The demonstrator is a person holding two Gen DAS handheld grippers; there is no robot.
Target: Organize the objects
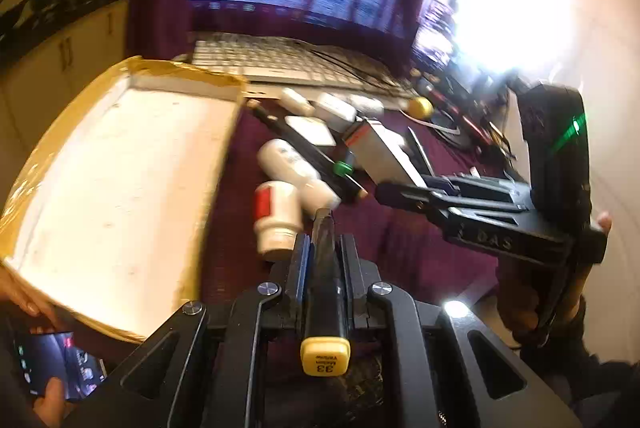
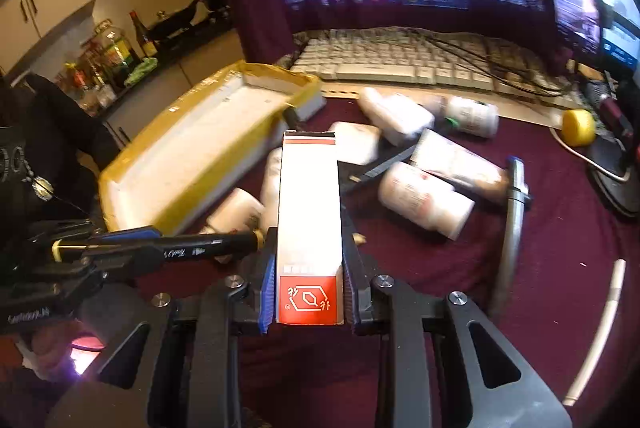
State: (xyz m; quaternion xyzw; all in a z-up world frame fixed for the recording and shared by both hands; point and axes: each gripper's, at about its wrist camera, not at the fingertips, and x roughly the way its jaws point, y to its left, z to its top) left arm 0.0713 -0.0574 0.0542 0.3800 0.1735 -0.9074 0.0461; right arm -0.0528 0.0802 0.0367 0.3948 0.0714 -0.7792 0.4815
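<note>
My left gripper (image 1: 323, 240) is shut on a black marker (image 1: 325, 268) whose yellow end cap faces the camera. In the right wrist view that same marker (image 2: 200, 248) sticks out level from the left gripper (image 2: 132, 240), beside the box. My right gripper (image 2: 310, 232) is shut on a long white carton with a red end (image 2: 310, 204), held above the pile. From the left wrist view the right gripper (image 1: 404, 184) holds the carton (image 1: 380, 148) at mid right. A white tray with yellow taped rim (image 1: 120, 168) (image 2: 192, 148) lies empty to the left.
Several white bottles (image 2: 420, 200) (image 1: 280, 212) and a black pen with a green ring (image 1: 308, 152) lie on the maroon cloth. A keyboard (image 2: 400, 64), monitors, cables and a yellow ball (image 2: 578, 126) sit behind. A grey pen (image 2: 512, 220) lies right. A hand holds a phone (image 1: 60, 364).
</note>
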